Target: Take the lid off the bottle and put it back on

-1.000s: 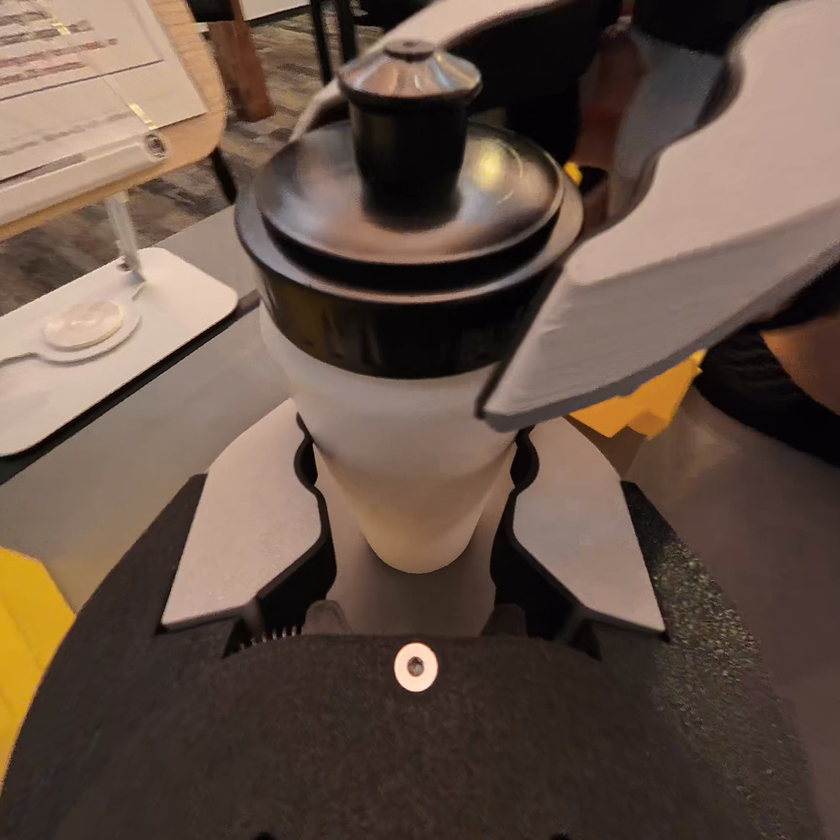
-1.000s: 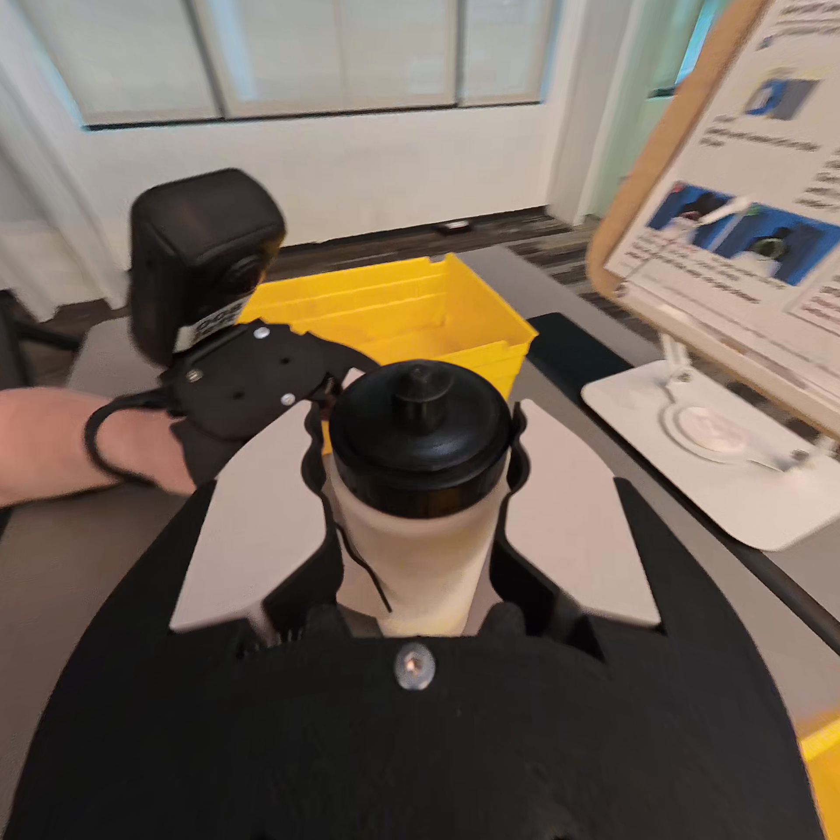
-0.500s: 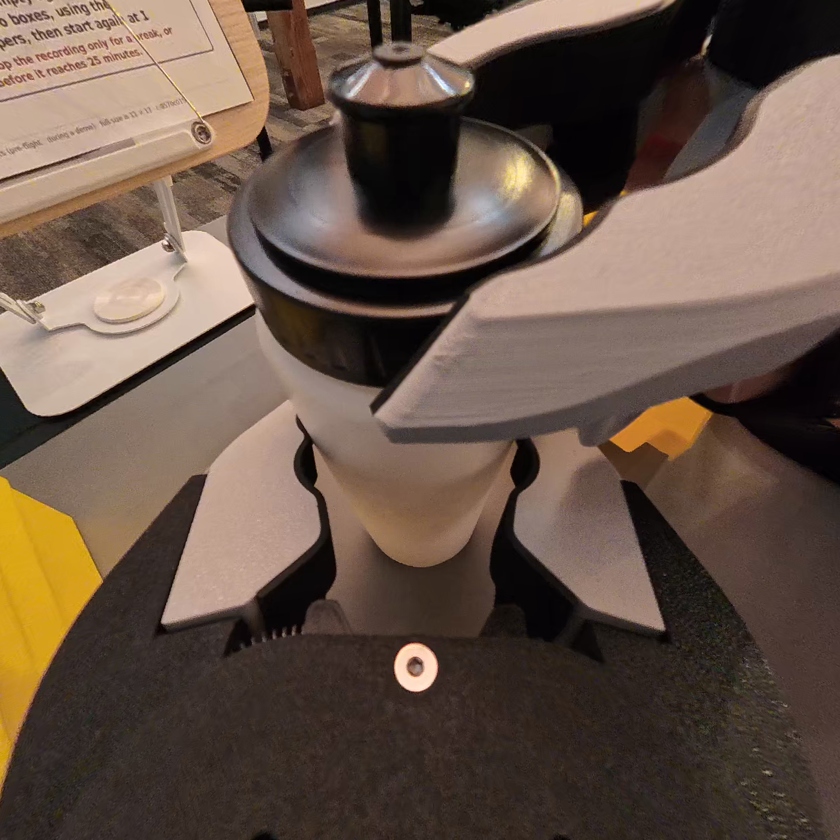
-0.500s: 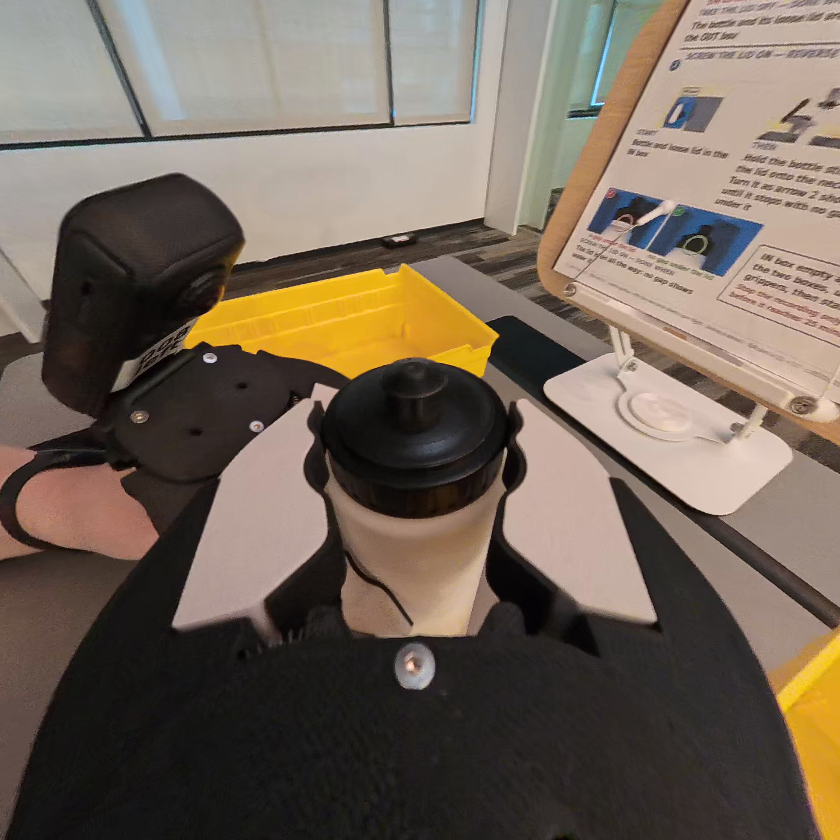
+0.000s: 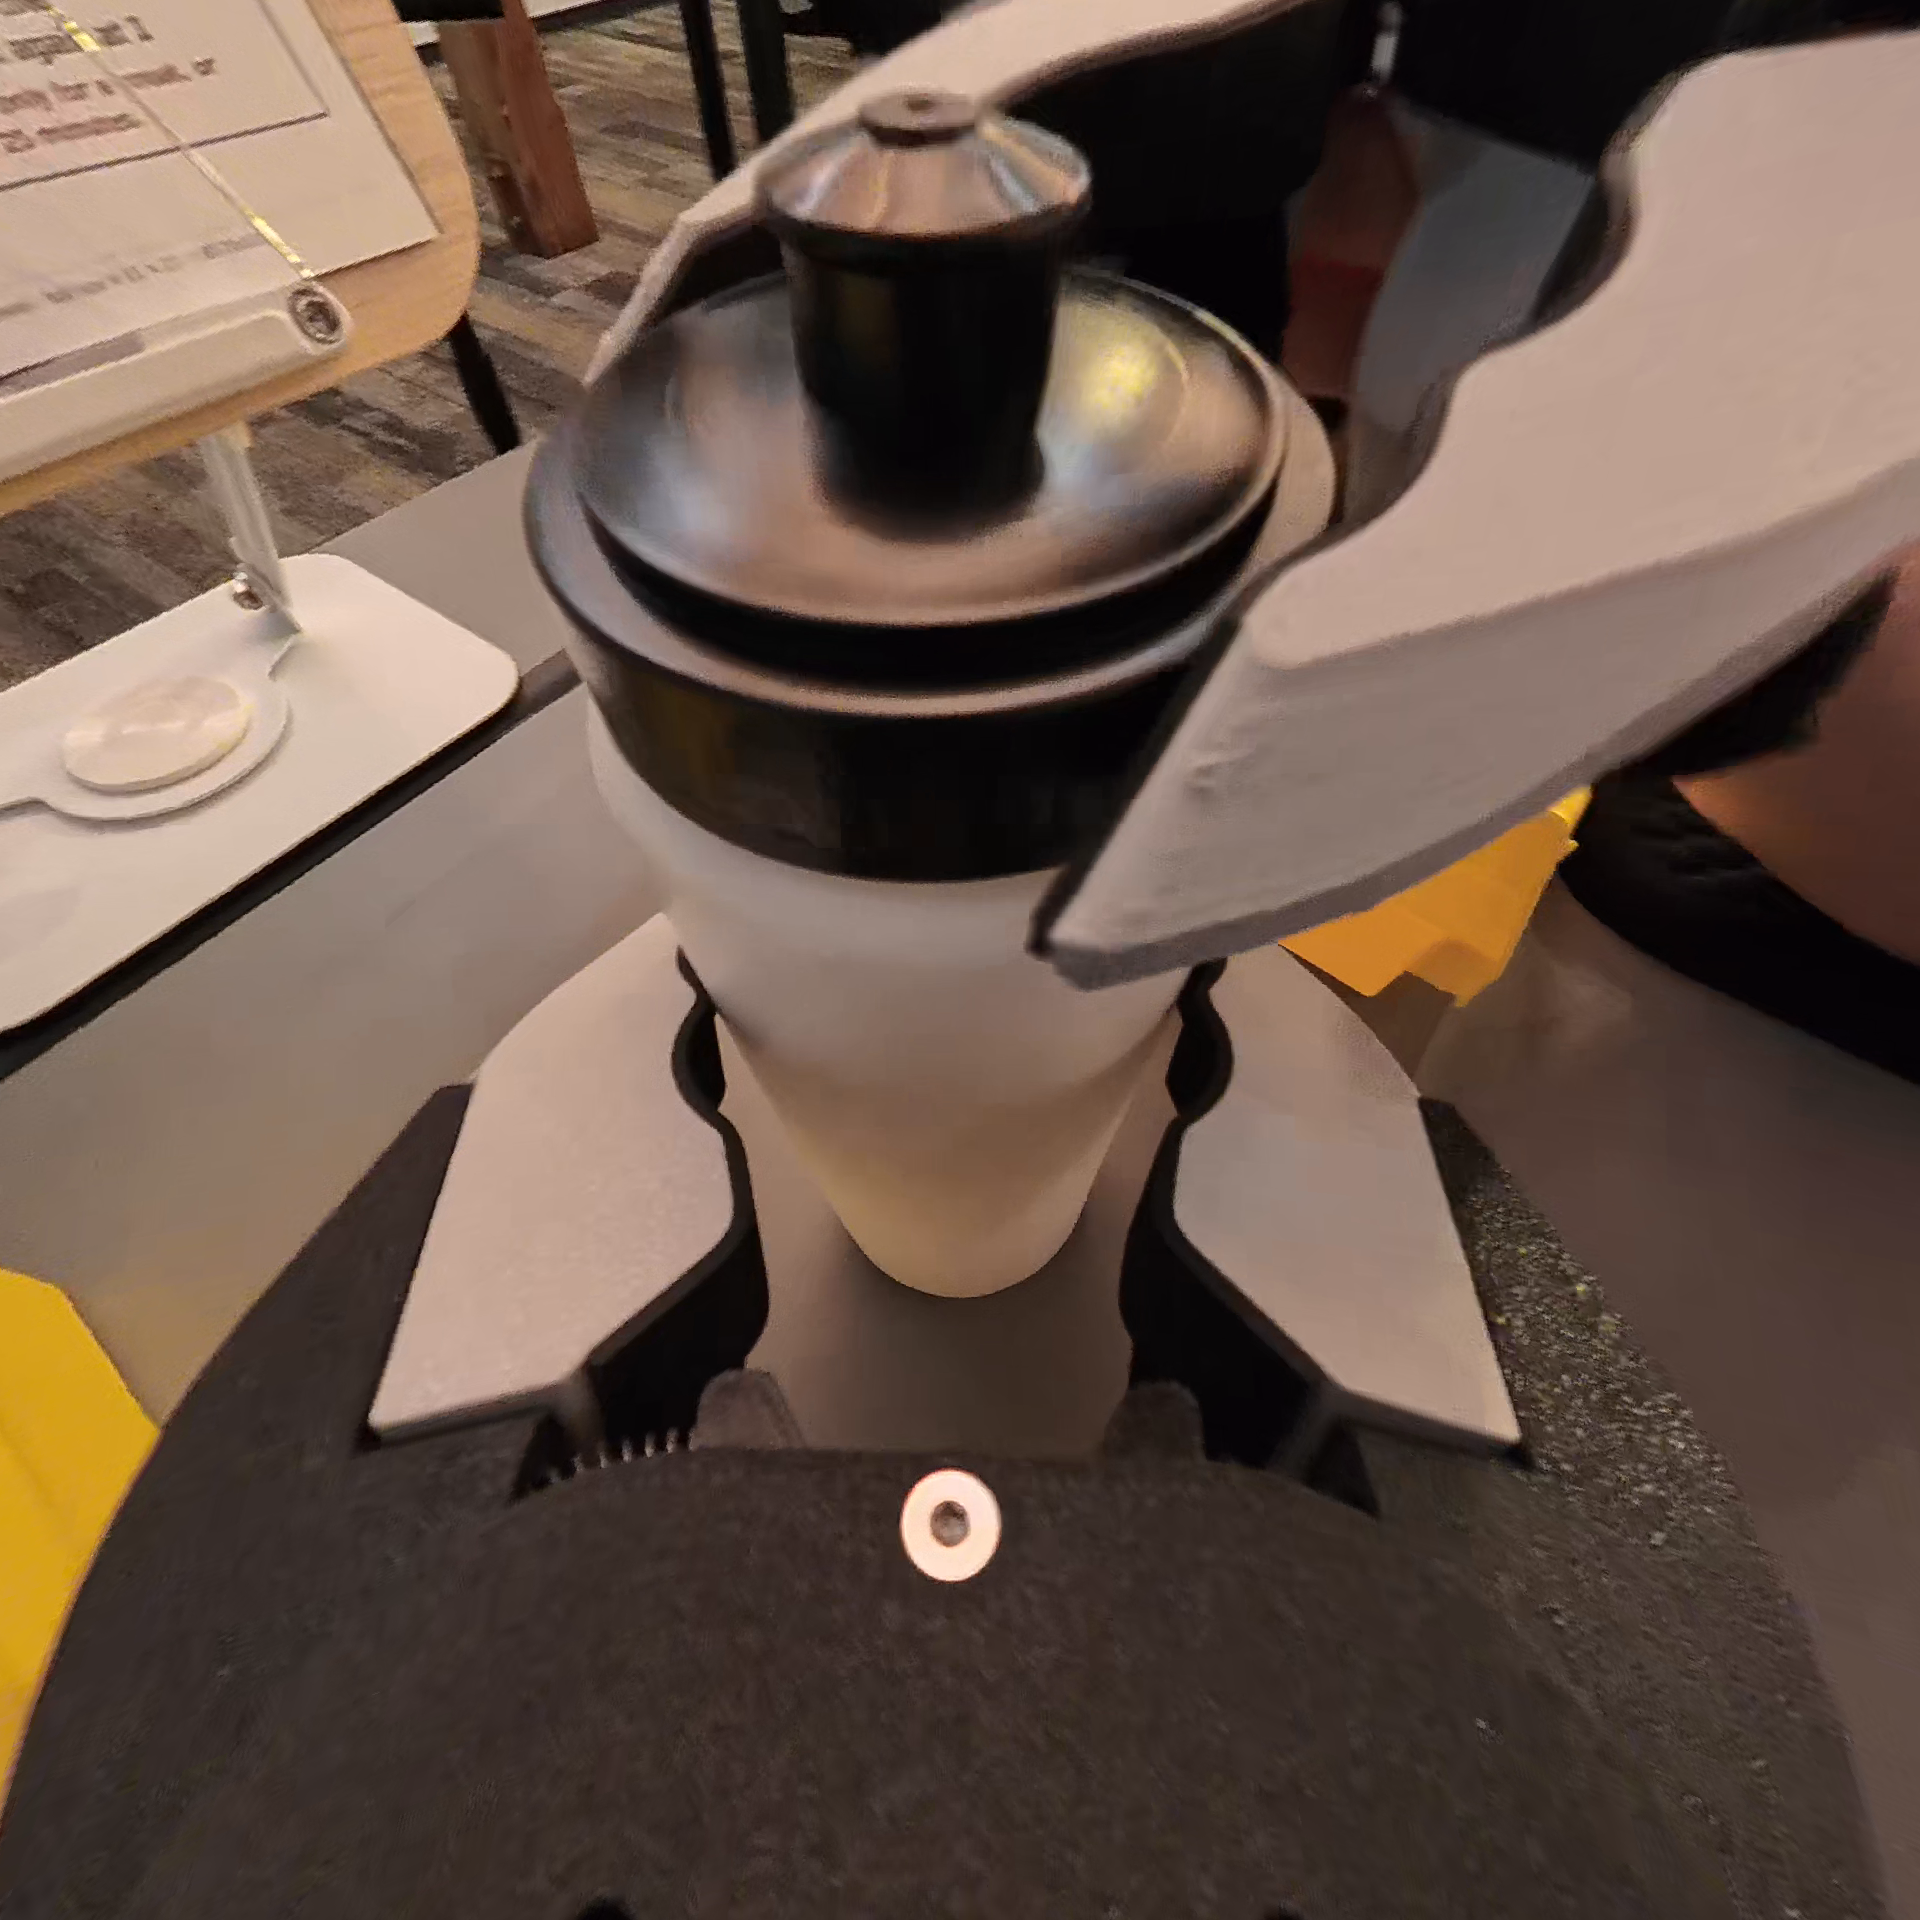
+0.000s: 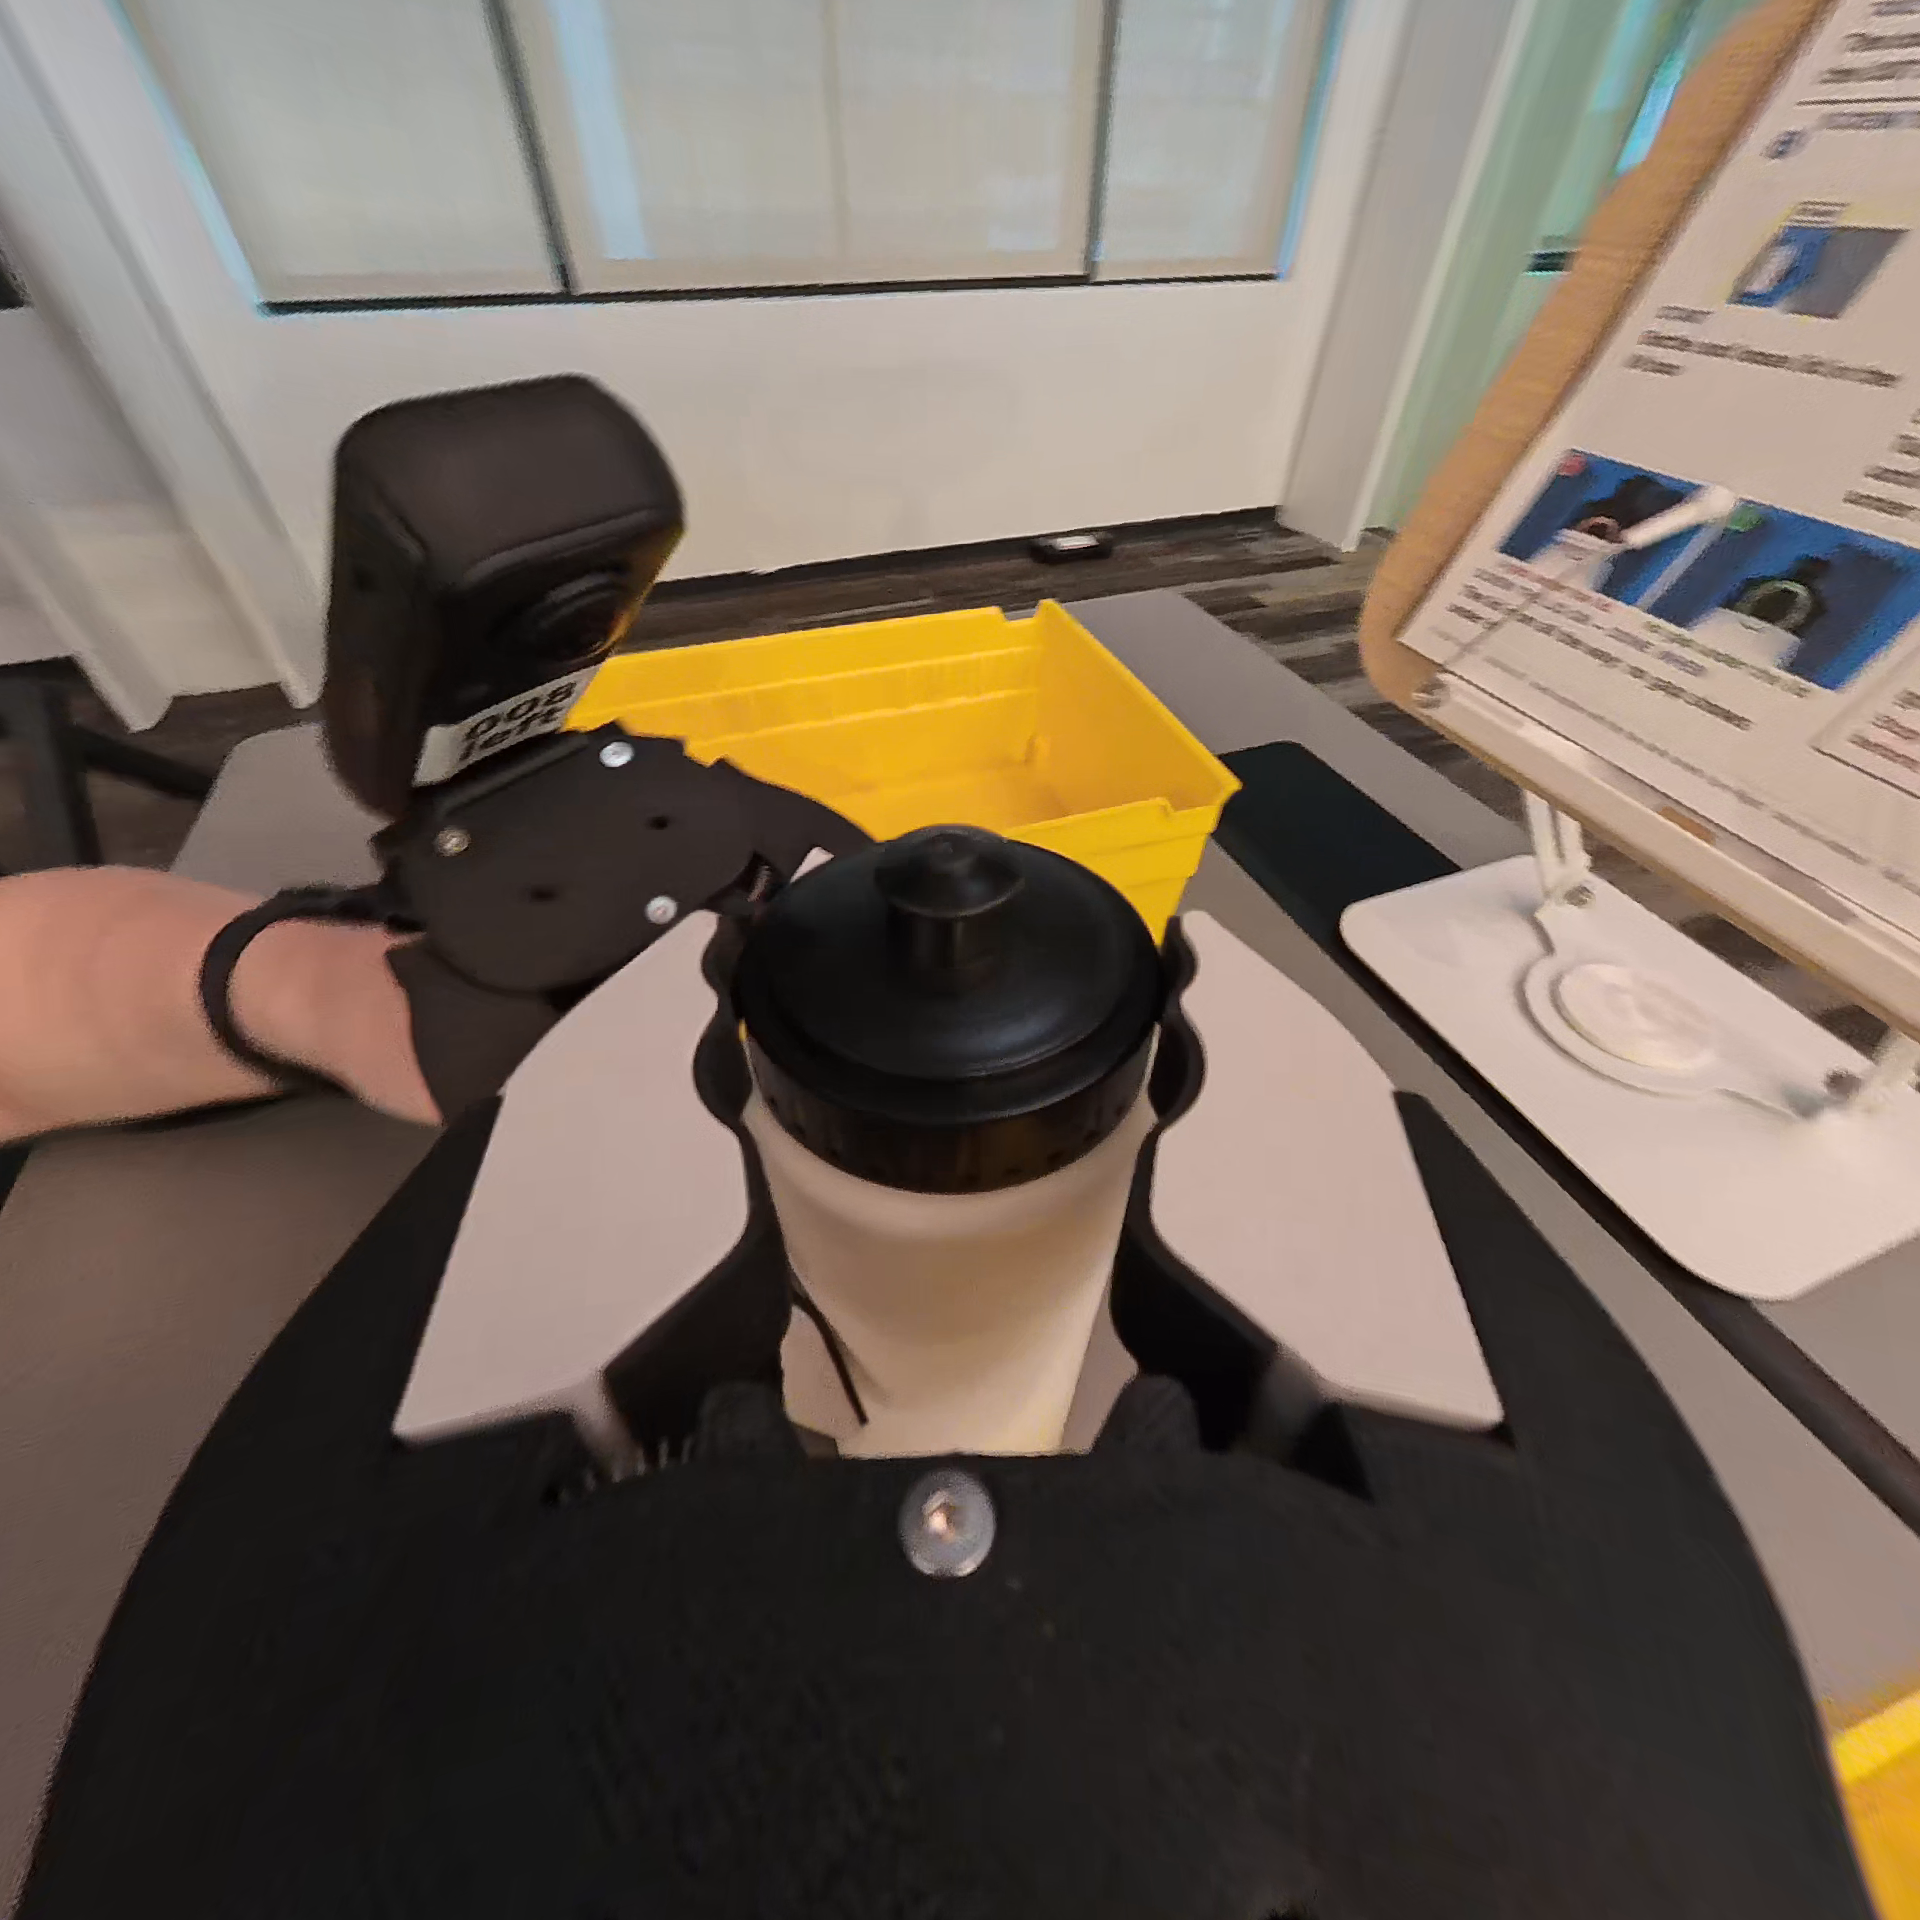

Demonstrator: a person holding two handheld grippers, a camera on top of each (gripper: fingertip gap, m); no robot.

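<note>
You are holding the white bottle point(image 5: 914, 1039) upright on the table point(image 5: 260, 1039), lid point(image 6: 945, 1008) pointing up: left gripper point(image 5: 940, 1049) clamping its body, right gripper point(image 6: 951, 1023) closing around the lid. The yellow bin point(image 6: 935, 727) behind is sitting empty.

White wall point(image 6: 935, 416), windows point(image 6: 831, 135), dark wood floor point(image 6: 1195, 561)

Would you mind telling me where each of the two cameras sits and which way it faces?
Left wrist view: on the left gripper, facing the white bottle it clamps low; its own grey fingers show.
Right wrist view: on the right gripper, looking down at the black lid it grips, toward the yellow bin; a hand shows.
Shared: bottle, lid, each other's gripper, the clipboard stand.
</note>
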